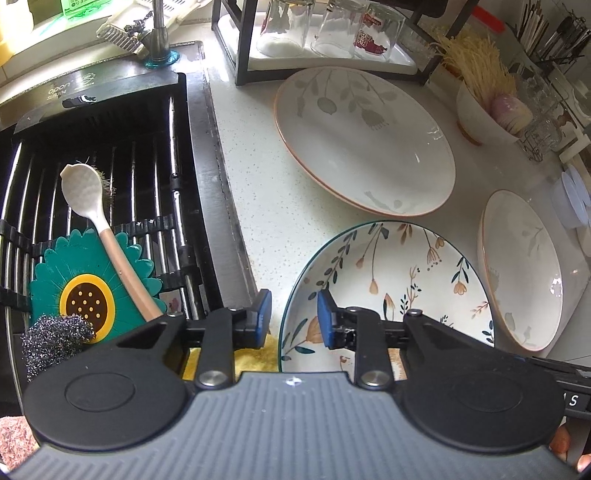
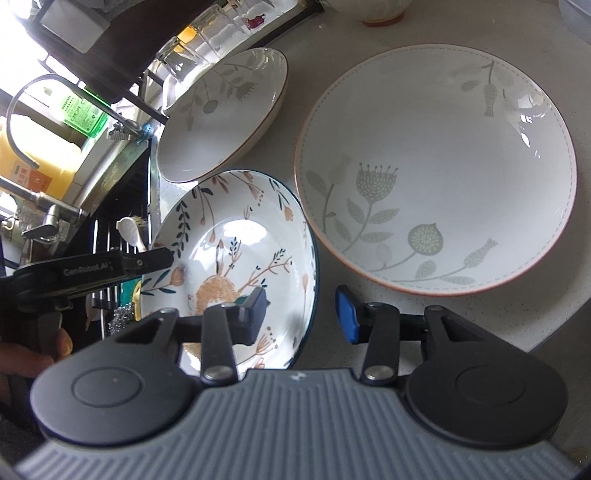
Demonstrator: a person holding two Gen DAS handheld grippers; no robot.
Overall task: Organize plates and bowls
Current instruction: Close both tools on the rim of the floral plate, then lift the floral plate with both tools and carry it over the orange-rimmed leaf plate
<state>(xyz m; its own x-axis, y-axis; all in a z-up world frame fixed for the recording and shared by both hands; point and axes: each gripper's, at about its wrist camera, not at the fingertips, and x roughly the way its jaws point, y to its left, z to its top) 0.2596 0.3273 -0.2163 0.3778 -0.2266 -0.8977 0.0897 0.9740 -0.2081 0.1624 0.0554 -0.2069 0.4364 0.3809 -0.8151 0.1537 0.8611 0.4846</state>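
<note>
1. The left gripper point(image 1: 294, 317) has its two blue pads apart, and the rim of the teal-rimmed flower bowl point(image 1: 391, 280) stands between them. The right pad is inside the bowl and the left pad is outside; I cannot tell if they already press the rim.
2. The right gripper point(image 2: 301, 314) also has its pads apart, on both sides of the opposite rim of the same bowl point(image 2: 236, 243). The left pad is over the inside and the right pad is over the counter point(image 2: 325, 266); no pressing is visible.
3. In the left wrist view, a big pale plate point(image 1: 364, 140) with an orange rim lies at 12 o'clock from the bowl.
4. A second pale dish point(image 1: 524, 269) lies at 3 o'clock, just beside the bowl.
5. At 9 o'clock is the black sink rack point(image 1: 122, 170), holding a white brush point(image 1: 92, 206) and a green flower mat point(image 1: 88, 288).
6. Upside-down glasses point(image 1: 325, 29) stand at the far edge.
</note>
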